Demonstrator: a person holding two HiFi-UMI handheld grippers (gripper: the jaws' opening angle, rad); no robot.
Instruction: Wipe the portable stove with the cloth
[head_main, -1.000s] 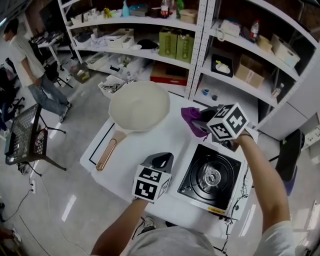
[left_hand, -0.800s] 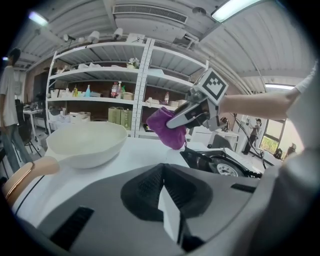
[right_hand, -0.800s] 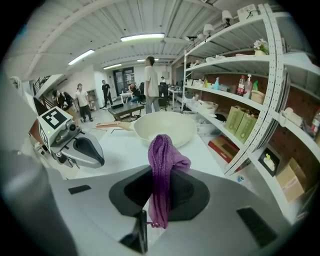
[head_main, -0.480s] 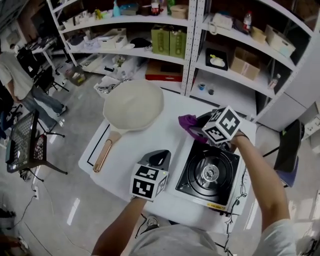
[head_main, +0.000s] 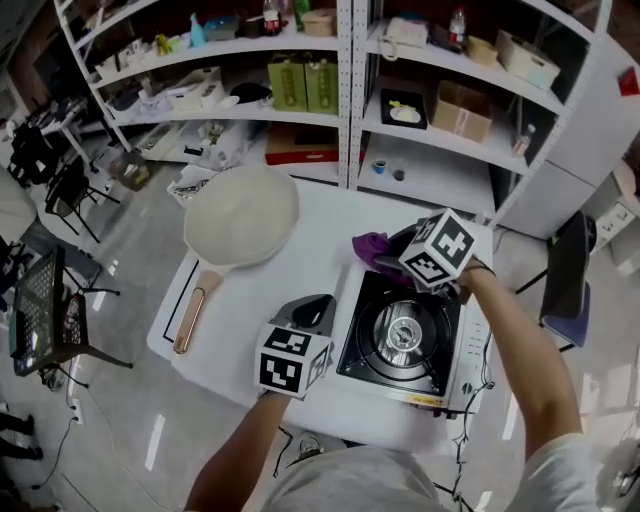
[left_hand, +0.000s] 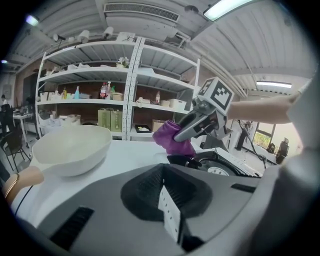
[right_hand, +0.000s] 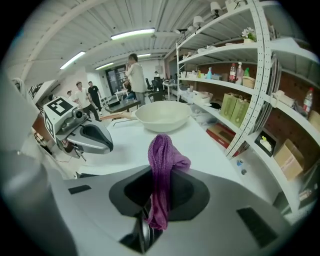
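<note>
With its jaws clamped on the purple cloth (head_main: 368, 244), the right gripper (head_main: 390, 250) hangs over the far edge of the portable stove (head_main: 400, 340) on the desk (head_main: 290, 270), nearer than the left gripper (head_main: 312, 312), whose empty jaws are together left of the stove.

Found portable stove (head_main: 400, 335) on near right part of table (head_main: 300, 270). Noted pan (head_main: 240, 215) on far left part, handle toward near-left edge. Logged cloth (head_main: 371, 246) behind stove's far left corner, between jaws of right gripper (head_main: 392, 252). Noted left gripper (head_main: 313, 308) just left of stove. Logged shelves (head_main: 350, 90) behind table.
</note>
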